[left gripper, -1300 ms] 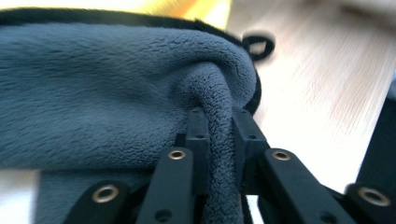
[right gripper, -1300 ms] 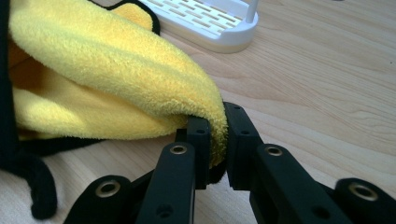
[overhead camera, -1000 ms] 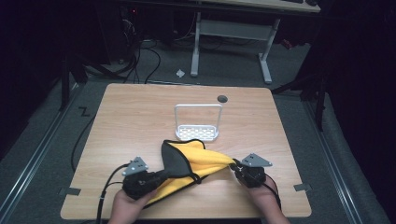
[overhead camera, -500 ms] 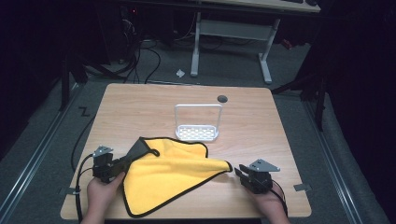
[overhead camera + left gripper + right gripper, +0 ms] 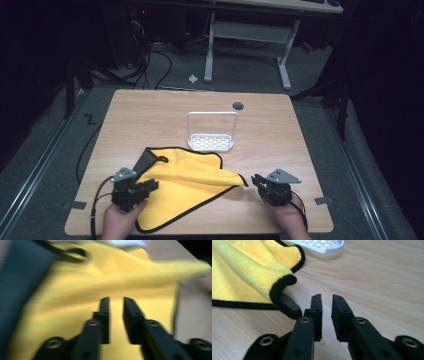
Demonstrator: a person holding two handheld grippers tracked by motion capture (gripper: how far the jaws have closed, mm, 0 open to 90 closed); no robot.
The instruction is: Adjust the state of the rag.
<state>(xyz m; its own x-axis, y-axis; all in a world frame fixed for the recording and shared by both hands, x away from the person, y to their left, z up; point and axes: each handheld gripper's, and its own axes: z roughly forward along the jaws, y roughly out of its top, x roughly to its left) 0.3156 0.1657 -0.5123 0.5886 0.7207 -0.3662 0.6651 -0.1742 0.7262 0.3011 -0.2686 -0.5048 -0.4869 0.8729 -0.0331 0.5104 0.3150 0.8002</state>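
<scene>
**Both grippers free of the yellow cloth on the desk**

At the near edge, the left gripper (image 5: 134,189) hovers over the near-left part of the yellow microfibre cloth with black trim (image 5: 185,182); its fingers (image 5: 105,315) stand a narrow gap apart with nothing clamped between them. The right gripper (image 5: 265,184) sits just right of the cloth's curled right corner (image 5: 287,302); its fingers (image 5: 316,312) have just been closing to a narrow gap, with only bare wood between them. The cloth lies spread on the light wooden desk (image 5: 280,135), its far-left corner folded over to show the dark underside. Beyond it, touching the cloth's far edge, stands a white perforated plastic tray with a wire hoop (image 5: 212,131).
</scene>
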